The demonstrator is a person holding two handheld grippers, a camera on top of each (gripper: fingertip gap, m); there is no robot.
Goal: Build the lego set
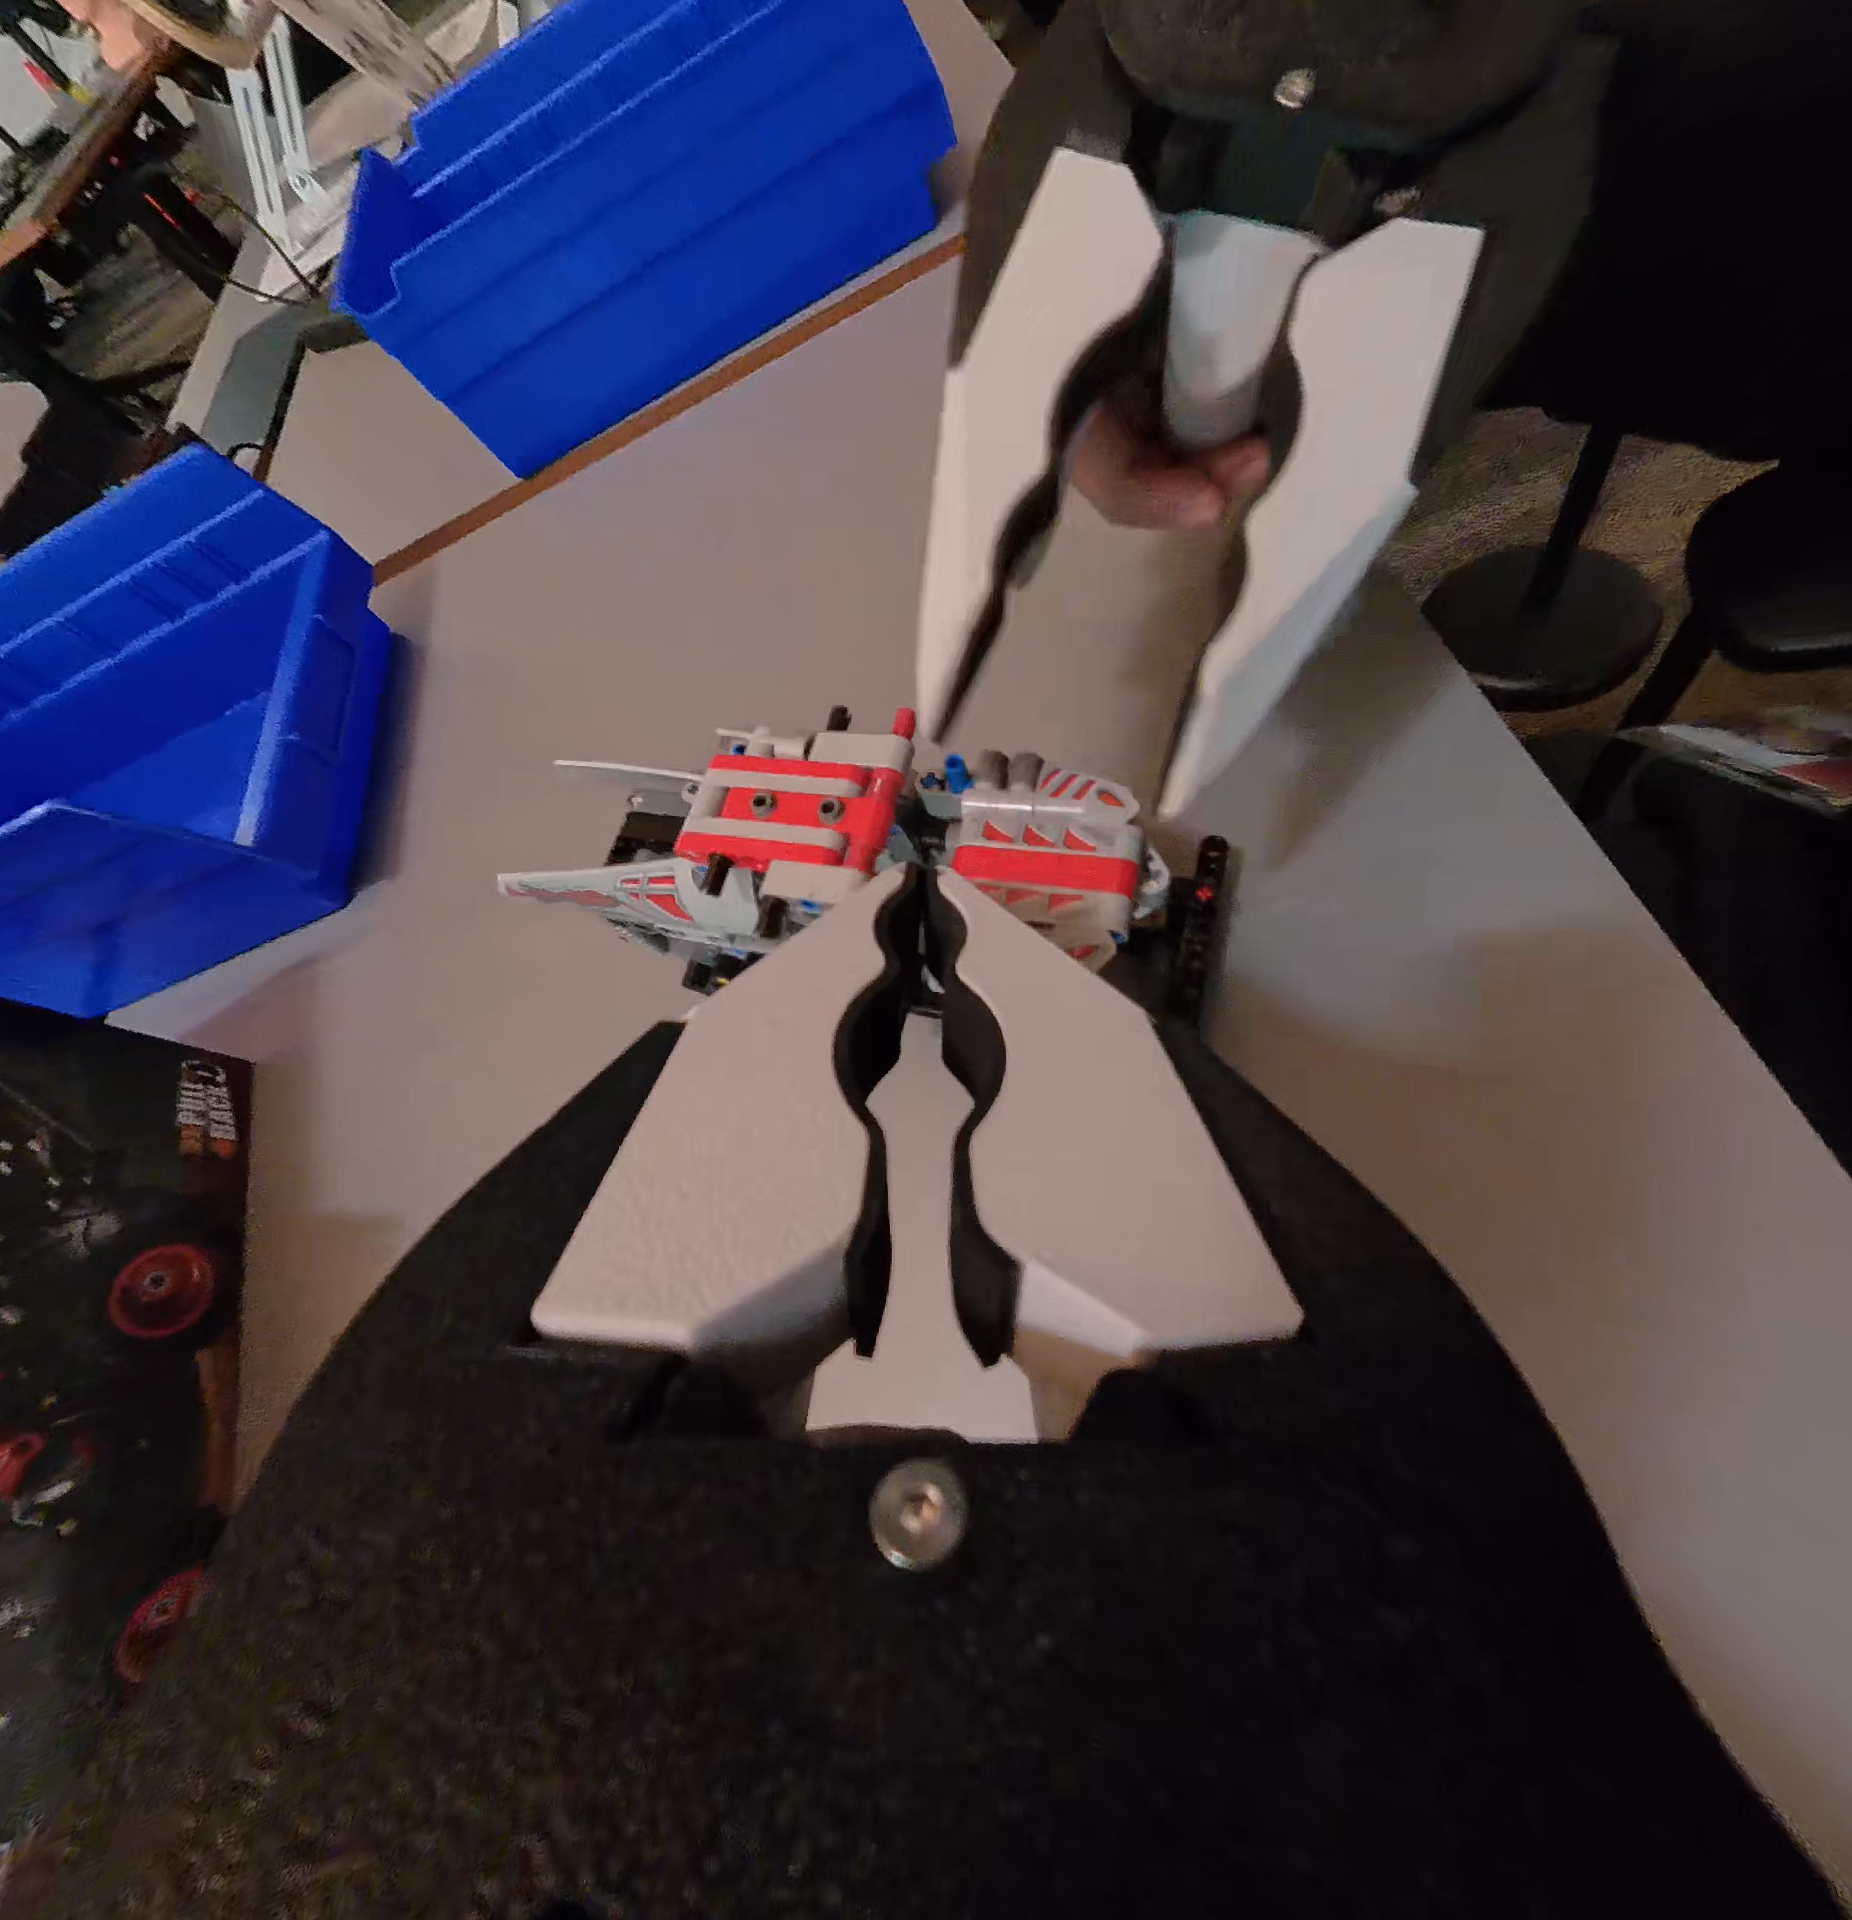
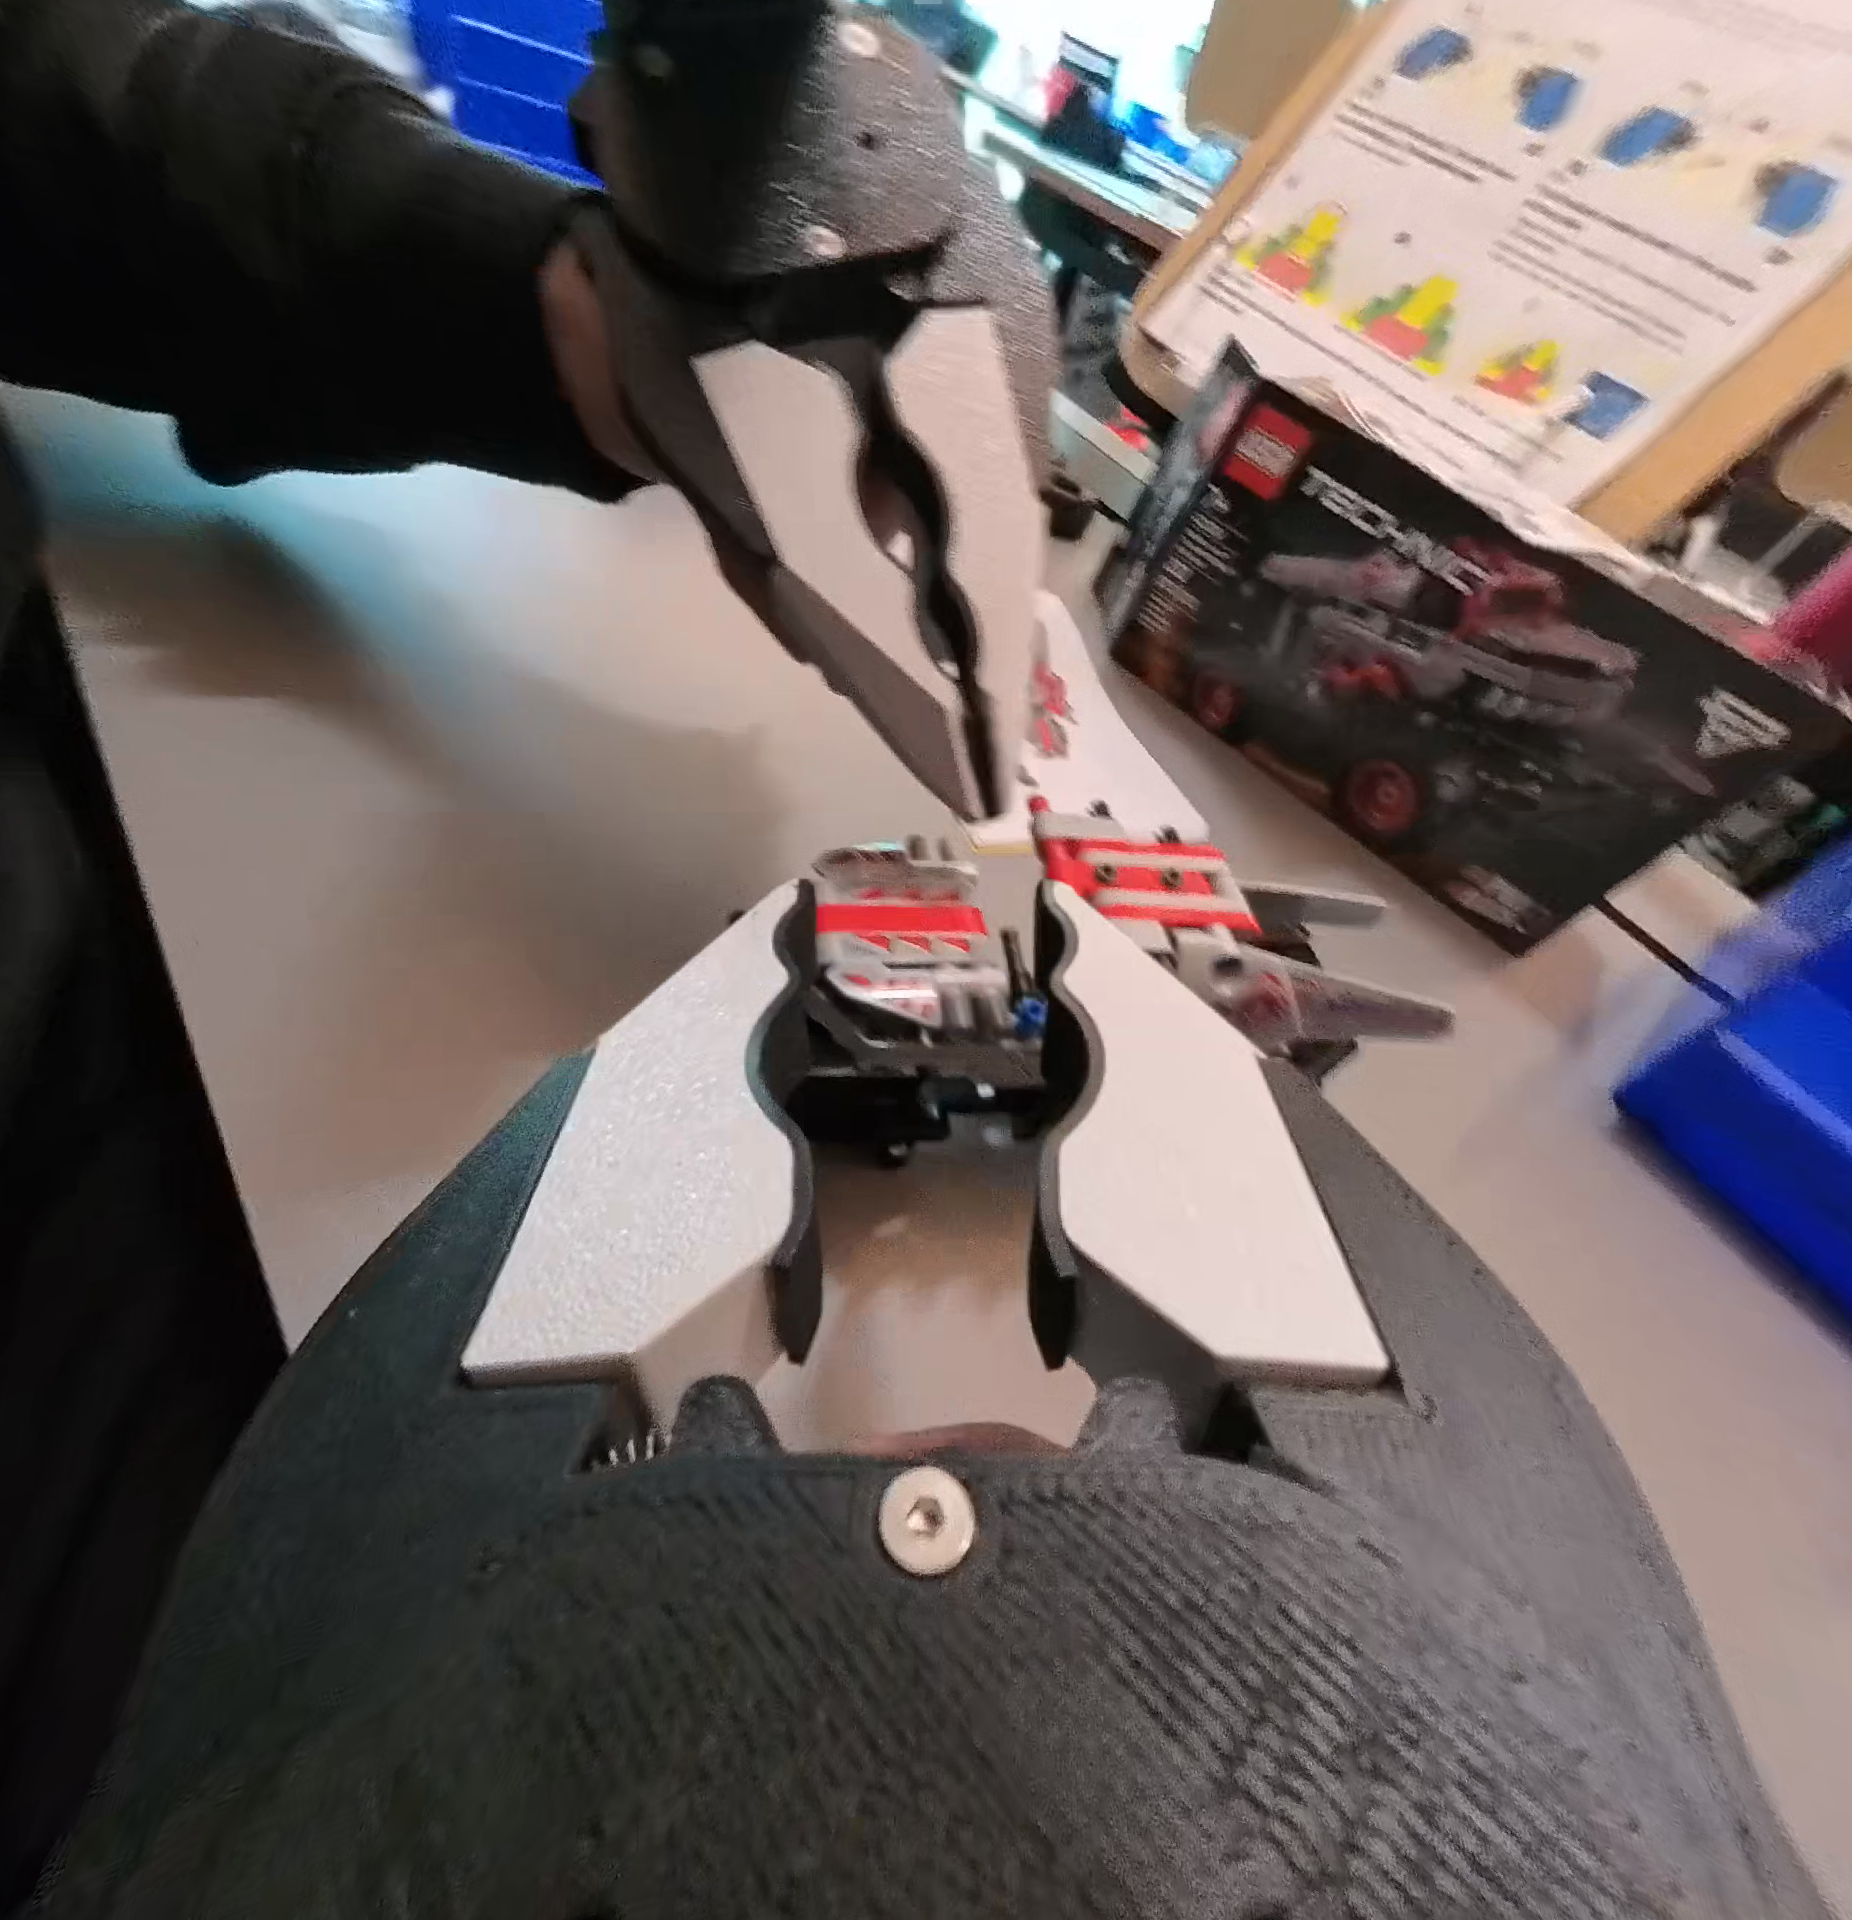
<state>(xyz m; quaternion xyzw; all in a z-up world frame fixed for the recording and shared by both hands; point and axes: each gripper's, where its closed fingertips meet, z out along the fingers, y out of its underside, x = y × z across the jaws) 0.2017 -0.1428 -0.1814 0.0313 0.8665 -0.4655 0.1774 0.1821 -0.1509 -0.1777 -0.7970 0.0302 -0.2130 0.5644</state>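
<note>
A part-built red, grey and black lego model [image 1: 849,831] lies in the middle of the grey table [image 1: 693,582]. My left gripper [image 1: 917,883] is shut, its tips over the model's near side. In the right wrist view it [image 2: 979,805] comes down from above, its tips touching the near edge of a white sheet with red marks [image 2: 1088,727]; I cannot tell whether it pinches the sheet. My right gripper [image 2: 922,899] is open, its fingers either side of the model's [image 2: 901,935] near end. It also shows in the left wrist view [image 1: 1057,758], open, beyond the model.
Two blue bins [image 1: 631,229] [image 1: 153,748] stand at the left. The lego box [image 2: 1473,665] lies beside the model, a blue bin [image 2: 1784,1091] near it, a cardboard box with a printed sheet [image 2: 1524,208] behind. The table edge [image 1: 1628,883] runs along the right.
</note>
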